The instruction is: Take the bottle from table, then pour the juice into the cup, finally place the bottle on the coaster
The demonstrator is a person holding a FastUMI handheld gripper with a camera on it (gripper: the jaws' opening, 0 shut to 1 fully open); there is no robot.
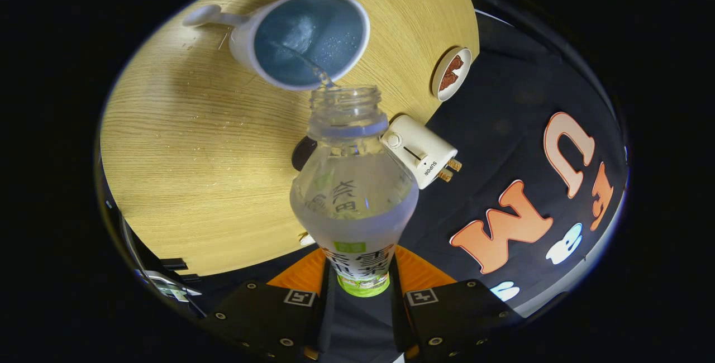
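Between our gripper's (357,290) fingers we clamped the bottle (354,195), uncapped mouth tipped over the cup (308,39) rim, liquid streaming in, coaster (451,73) beyond on the table (190,145).

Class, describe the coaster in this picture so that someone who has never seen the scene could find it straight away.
Start at the round wooden table. Beyond the bottle clamped between the gripper fingers, past the white plug adapter, a small disc lies at the table's edge: the coaster. It alone is flat, white-rimmed with a reddish-brown centre.
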